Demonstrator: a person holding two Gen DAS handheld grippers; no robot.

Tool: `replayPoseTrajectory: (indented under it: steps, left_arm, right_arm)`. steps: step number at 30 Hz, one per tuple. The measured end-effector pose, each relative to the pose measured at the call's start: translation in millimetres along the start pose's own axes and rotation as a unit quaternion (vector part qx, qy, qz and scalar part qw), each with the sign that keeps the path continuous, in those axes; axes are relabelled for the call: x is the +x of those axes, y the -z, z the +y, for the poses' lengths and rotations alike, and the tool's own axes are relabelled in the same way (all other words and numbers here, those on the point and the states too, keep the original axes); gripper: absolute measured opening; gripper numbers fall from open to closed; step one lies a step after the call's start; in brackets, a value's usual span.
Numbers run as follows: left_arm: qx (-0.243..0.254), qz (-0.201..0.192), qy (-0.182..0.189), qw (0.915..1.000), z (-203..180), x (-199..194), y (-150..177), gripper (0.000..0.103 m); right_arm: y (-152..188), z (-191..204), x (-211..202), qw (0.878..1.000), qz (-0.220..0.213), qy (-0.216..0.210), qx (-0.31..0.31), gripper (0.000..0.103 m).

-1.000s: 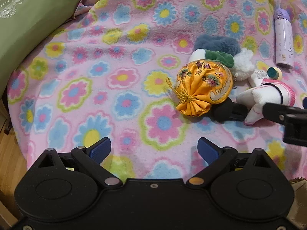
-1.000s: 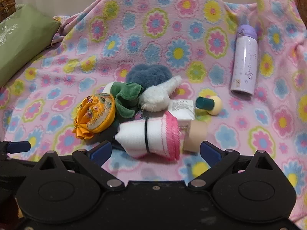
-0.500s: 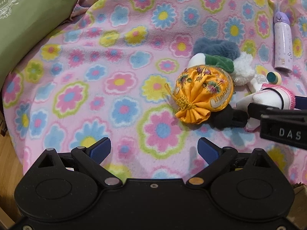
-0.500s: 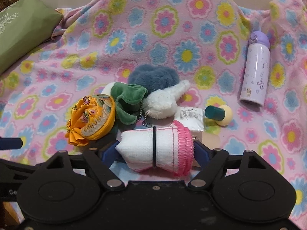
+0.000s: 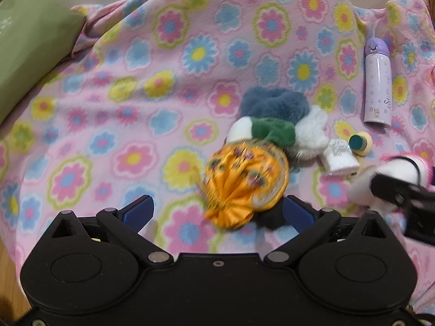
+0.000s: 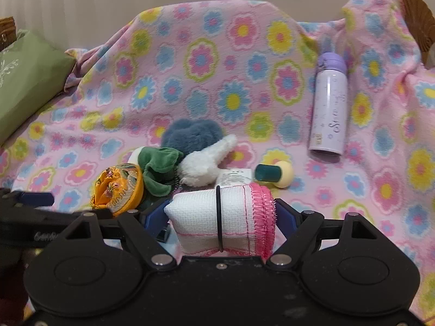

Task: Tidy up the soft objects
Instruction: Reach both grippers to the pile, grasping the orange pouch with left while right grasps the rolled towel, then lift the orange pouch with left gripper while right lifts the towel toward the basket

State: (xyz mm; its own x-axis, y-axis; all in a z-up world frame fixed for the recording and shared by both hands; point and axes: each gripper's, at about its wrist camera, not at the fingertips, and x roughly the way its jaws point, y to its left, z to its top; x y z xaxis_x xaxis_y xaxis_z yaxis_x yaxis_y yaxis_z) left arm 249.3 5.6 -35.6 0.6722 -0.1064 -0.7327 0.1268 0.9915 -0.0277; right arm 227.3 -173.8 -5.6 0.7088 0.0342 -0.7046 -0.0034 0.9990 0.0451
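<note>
Rolled white cloth (image 6: 220, 217) sits clamped between the right gripper's (image 6: 221, 217) jaws.

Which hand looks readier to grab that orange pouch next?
Left, probably. The left tool hangs open with the orange pouch right ahead between its fingers, while the right tool is already clamped on the rolled white cloth.

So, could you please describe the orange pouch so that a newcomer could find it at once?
On the flowered pink blanket, find the pile of soft things near its front edge. The orange pouch lies at the pile's left end, beside the green plush: shiny embroidered satin, gathered into pleats.
</note>
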Motion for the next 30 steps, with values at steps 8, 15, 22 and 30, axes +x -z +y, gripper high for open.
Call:
replayPoseTrajectory:
  steps: [8, 15, 22, 30]
  left_arm:
    - [-0.006, 0.008, 0.008, 0.9999, -2, 28, -11, 0.1]
    - [-0.004, 0.014, 0.014, 0.9998, -8, 45, -15, 0.1]
    - [-0.011, 0.043, 0.017, 0.9989, -7, 65, -13, 0.1]
    - [-0.034, 0.048, 0.023, 0.998, 2, 75, -14, 0.1]
  right_arm:
    - [11, -38, -12, 0.998, 0.027, 0.0, 0.061, 0.081]
    - [24, -52, 3, 0.995, 0.056, 0.021, 0.077, 0.081]
    - [25, -47, 10, 0.996, 0.056, 0.017, 0.067, 0.081]
    - [28, -39, 20, 0.996, 0.061, 0.018, 0.058, 0.084]
